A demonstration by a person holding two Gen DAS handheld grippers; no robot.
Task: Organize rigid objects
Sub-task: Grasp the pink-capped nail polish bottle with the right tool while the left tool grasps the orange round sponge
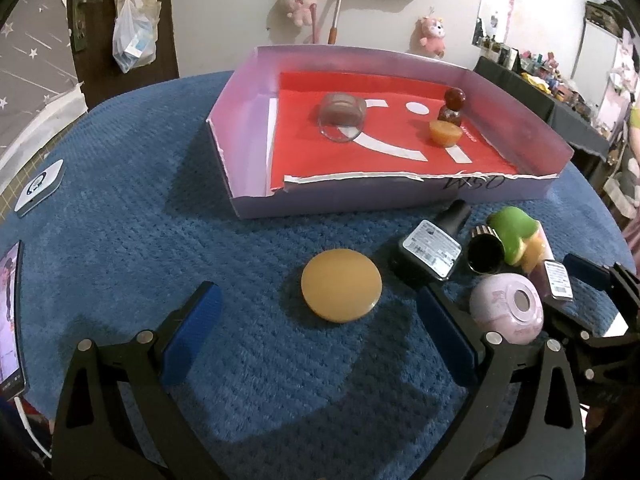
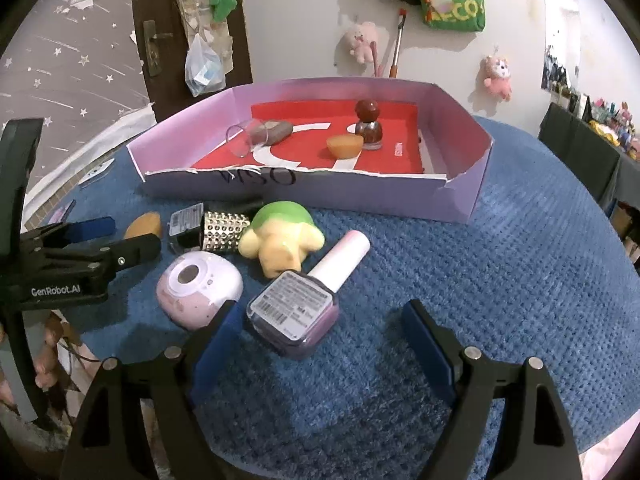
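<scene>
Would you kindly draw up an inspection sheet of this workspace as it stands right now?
Surface: blue textured cloth covers the table.
Job's things: lilac box holds a tipped glass jar, a brown bottle and a small orange cup. Outside on the cloth lie an orange disc, black bottle, studded tube, green-yellow toy, pink round case and lilac polish bottle.
Clutter: white device; phone.
Grippers: left tool open around the disc; right tool open around the polish bottle.
Cables: nothing seen.
Surroundings: plush toys on the wall; door.
</scene>
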